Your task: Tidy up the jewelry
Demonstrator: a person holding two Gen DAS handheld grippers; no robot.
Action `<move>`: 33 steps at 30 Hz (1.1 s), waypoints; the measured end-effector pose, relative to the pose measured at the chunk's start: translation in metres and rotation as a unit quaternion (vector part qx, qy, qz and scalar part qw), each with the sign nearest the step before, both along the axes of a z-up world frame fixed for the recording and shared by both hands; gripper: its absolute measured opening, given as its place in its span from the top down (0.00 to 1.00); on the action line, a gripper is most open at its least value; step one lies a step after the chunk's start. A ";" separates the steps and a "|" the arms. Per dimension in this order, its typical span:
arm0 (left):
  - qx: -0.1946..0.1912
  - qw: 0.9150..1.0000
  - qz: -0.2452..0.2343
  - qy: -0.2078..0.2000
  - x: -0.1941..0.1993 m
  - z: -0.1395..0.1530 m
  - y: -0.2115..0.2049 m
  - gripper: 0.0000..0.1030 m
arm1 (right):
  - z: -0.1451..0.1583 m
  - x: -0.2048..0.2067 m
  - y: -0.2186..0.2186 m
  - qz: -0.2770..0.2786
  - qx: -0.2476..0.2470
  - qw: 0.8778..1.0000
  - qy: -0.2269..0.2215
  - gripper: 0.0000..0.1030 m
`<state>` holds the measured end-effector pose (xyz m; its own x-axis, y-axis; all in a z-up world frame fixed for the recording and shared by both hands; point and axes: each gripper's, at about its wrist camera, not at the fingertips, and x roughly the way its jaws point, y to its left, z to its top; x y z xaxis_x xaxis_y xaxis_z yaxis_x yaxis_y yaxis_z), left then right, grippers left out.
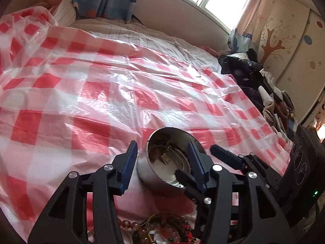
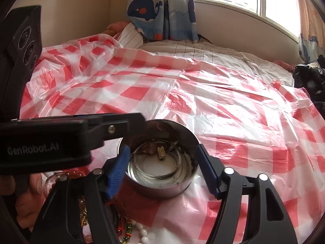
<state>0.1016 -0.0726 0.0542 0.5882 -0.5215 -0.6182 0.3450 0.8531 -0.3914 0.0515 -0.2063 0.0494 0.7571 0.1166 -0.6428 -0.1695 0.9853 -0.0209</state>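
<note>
A round metal tin (image 1: 162, 162) stands on the red-checked plastic sheet; it also shows in the right wrist view (image 2: 160, 162). Inside lie a thin wire bangle (image 2: 162, 168) and a small gold pendant (image 2: 161, 152), which also shows in the left wrist view (image 1: 165, 158). My left gripper (image 1: 161, 152) is open, its fingers either side of the tin's rim. My right gripper (image 2: 162, 158) is open and empty, hovering over the tin; its fingers (image 1: 225, 154) reach in from the right. A pile of bead bracelets and necklaces (image 1: 166, 231) lies near me, also in the right wrist view (image 2: 126, 229).
The checked sheet (image 2: 223, 101) covers a bed. A heap of dark clothes (image 1: 243, 75) lies at its right edge. A striped pillow (image 2: 130, 36) and whale curtains (image 2: 160, 8) are at the far end under the window. The left gripper's body (image 2: 50, 140) crosses the right view.
</note>
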 end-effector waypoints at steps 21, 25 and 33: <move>0.116 0.991 0.041 -0.052 -0.079 0.001 0.029 0.25 | -0.025 -0.083 -0.009 -0.023 0.038 0.998 0.038 0.29; 0.122 0.990 0.047 -0.054 -0.080 0.001 0.027 0.20 | -0.028 -0.081 -0.012 -0.027 0.041 0.998 0.045 0.29; 0.134 0.988 0.052 -0.058 -0.081 -0.001 0.022 0.17 | -0.029 -0.081 -0.011 -0.027 0.041 0.998 0.045 0.27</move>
